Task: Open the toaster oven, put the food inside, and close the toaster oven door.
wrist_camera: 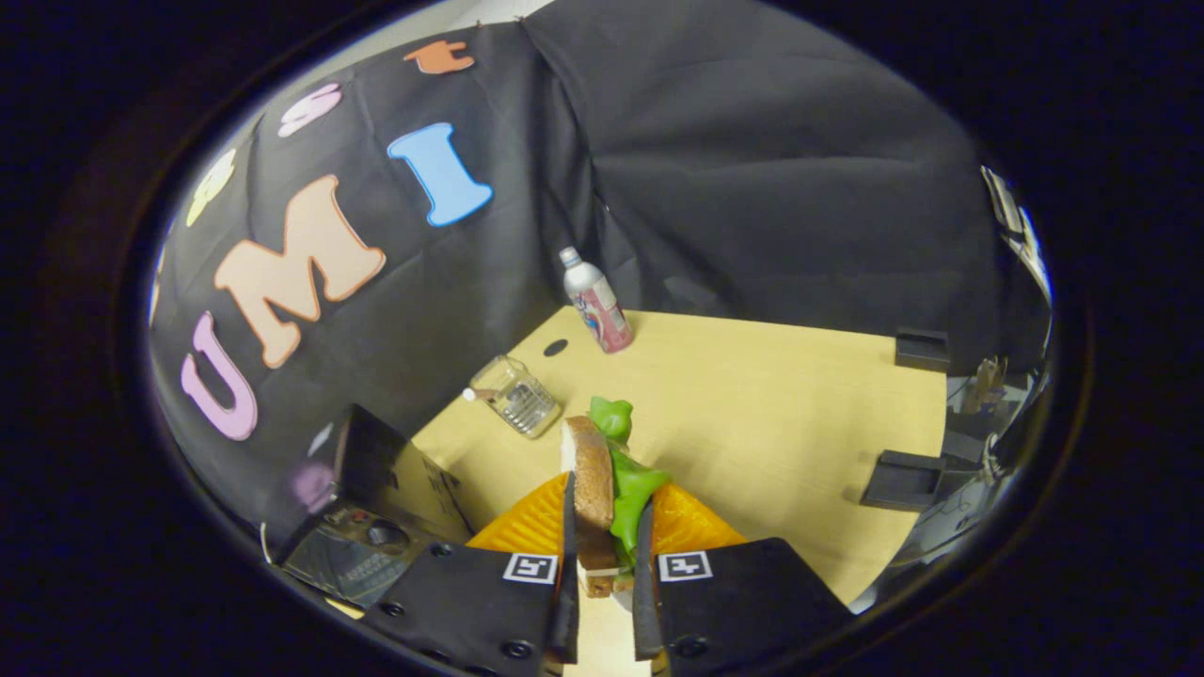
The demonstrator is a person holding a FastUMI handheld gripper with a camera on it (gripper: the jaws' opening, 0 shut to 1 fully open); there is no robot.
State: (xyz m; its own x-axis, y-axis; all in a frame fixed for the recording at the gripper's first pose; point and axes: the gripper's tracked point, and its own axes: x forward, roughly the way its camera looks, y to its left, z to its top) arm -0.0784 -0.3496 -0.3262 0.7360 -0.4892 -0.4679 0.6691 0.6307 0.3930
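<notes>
A sandwich (594, 484) of brown bread with green lettuce (632, 489) sticking out is held upright between my fingers, lifted above the wooden table (771, 432). My gripper (607, 512) is shut on it, one finger on the bread side and the other on the lettuce side. The black toaster oven (362, 512) stands low to the left of the fingers, against the booth wall, seen from above with its knobs toward me. I cannot tell from here how its door stands.
A clear glass mug (513, 395) lies just beyond the sandwich, to the left. A plastic bottle (595, 301) with a pink label stands in the table's far corner. Two black blocks (920, 350) (903, 480) sit along the table's right edge.
</notes>
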